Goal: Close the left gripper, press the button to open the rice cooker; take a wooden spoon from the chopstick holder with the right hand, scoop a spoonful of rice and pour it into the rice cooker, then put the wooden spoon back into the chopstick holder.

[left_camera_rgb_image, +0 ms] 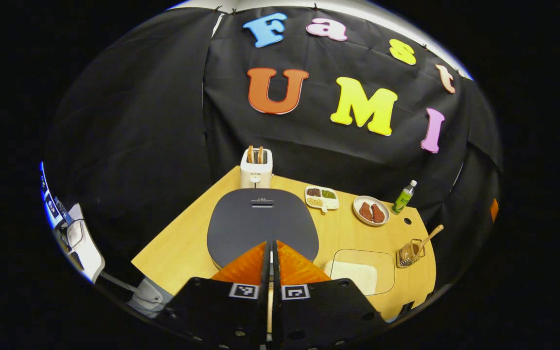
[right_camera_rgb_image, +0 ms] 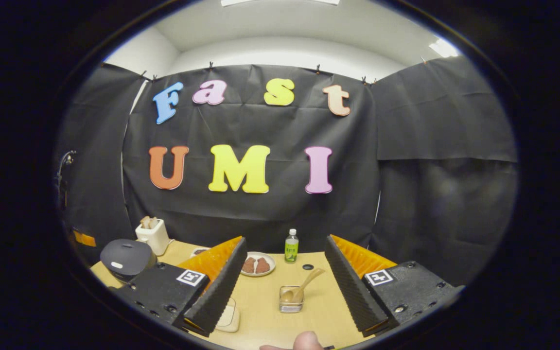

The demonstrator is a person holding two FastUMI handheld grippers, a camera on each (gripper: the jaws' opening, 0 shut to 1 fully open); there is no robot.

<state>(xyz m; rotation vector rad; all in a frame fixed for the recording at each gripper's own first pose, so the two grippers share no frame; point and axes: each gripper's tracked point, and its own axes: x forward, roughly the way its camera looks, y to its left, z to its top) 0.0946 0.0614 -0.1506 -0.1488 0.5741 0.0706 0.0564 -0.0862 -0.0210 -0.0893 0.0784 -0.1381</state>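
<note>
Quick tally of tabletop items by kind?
Appliances: 2 (dark grey rice cooker, white toaster)
Dishes: 3 (divided white plate, round white plate, clear rice tray)
Green bottle: 1
Wire chopstick holder: 1
Wooden spoon: 1
Total: 8

path to chopstick holder point(right_camera_rgb_image: 291, 298) open | bottle point(right_camera_rgb_image: 290, 246), plate point(right_camera_rgb_image: 258, 265) stand behind it

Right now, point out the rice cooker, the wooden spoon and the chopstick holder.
rice cooker point(left_camera_rgb_image: 260, 223): left gripper view, middle of its closed lid.
wooden spoon point(right_camera_rgb_image: 309, 281): right gripper view, on its handle.
chopstick holder point(right_camera_rgb_image: 290, 305): right gripper view, on its front wall.
</note>
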